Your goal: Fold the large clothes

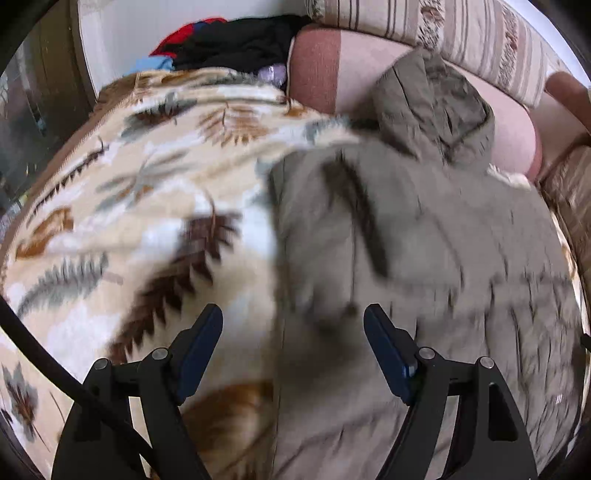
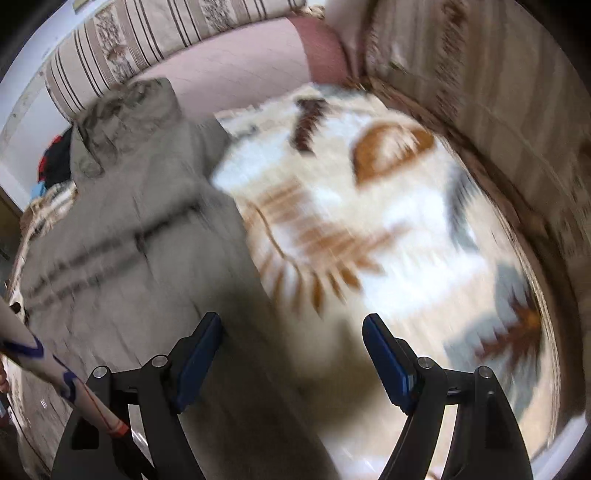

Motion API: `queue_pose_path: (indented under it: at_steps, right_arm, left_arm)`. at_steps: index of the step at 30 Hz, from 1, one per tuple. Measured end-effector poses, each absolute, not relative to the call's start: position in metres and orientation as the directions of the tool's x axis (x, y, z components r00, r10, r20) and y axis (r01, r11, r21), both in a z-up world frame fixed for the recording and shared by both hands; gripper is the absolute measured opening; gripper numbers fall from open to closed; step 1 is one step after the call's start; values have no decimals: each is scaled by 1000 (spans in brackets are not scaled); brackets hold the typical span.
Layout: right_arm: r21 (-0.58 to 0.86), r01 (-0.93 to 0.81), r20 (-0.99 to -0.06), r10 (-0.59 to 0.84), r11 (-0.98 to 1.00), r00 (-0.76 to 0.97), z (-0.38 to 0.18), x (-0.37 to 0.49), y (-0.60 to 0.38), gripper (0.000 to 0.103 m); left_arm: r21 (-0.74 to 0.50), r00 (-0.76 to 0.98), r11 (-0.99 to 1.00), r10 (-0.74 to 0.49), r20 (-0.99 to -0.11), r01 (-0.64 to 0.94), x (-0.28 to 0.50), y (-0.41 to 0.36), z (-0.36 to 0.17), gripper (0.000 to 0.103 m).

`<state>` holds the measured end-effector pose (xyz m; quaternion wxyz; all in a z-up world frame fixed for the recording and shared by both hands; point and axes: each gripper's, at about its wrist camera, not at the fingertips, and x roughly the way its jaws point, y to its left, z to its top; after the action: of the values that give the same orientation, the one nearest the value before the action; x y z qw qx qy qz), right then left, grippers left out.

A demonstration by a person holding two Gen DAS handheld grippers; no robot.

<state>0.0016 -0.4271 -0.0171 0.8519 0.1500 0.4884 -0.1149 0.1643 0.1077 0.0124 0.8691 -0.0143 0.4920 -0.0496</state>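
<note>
A grey-olive hooded jacket lies spread on a leaf-patterned blanket, its hood toward the pink cushion. My left gripper is open and empty above the jacket's left edge. In the right wrist view the jacket lies at the left on the blanket. My right gripper is open and empty above the jacket's right edge. Both views are blurred by motion.
A pink cushion and striped sofa back lie behind the jacket. A pile of black, red and blue clothes sits at the far left end. A striped side cushion borders the blanket's right.
</note>
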Motion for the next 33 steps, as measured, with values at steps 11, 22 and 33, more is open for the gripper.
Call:
queue_pose_path:
  at_steps: [11, 22, 33]
  right_arm:
    - [310, 329, -875, 133, 892, 465, -34, -51, -403, 16]
    - [180, 342, -859, -22, 922, 511, 13, -78, -363, 63]
    - [105, 124, -772, 2, 987, 635, 113, 48, -264, 82]
  left_arm:
    - [-187, 494, 982, -182, -850, 39, 110, 122, -19, 78]
    - [-83, 599, 994, -110, -794, 72, 103, 102, 22, 78]
    - [-75, 656, 991, -128, -744, 108, 131, 83, 12, 81]
